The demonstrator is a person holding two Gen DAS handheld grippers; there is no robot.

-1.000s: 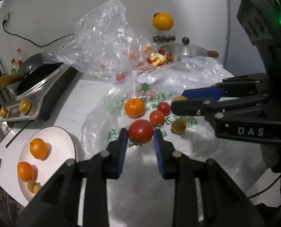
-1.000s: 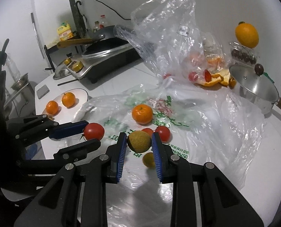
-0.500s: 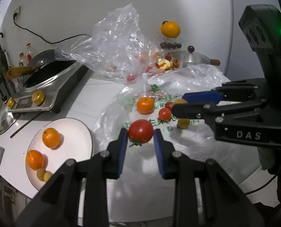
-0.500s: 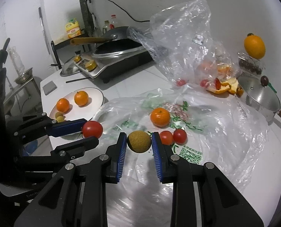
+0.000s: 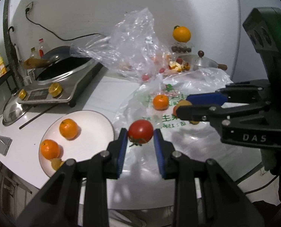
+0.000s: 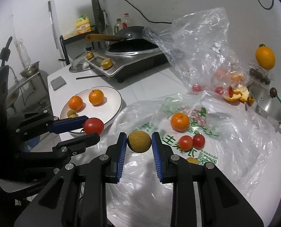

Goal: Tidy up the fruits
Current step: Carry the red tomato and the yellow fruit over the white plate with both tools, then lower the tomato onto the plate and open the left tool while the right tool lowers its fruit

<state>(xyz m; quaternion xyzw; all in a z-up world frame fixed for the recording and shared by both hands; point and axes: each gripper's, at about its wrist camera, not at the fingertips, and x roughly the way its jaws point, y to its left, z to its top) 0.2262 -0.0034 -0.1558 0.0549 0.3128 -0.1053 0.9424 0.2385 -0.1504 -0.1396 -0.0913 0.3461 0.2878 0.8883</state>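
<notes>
Tomato (image 5: 140, 131) sits clamped between the blue pads of my left hand-held gripper (image 5: 140, 143), lifted off the table (image 5: 106, 87) just beside the white plate (image 5: 95, 132). My right hand-held gripper (image 6: 139, 147) is clenched on a round brownish-green fruit (image 6: 139, 141), held above the flattened plastic bag (image 6: 235, 151). The plate carries two oranges (image 6: 96, 97) and two small yellowish fruits at its near edge. On the bag lie another orange (image 6: 179, 121), two small tomatoes (image 6: 191, 141) and one small yellow fruit. A crumpled clear bag (image 6: 197, 47) stands behind, near the wok (image 6: 132, 45).
</notes>
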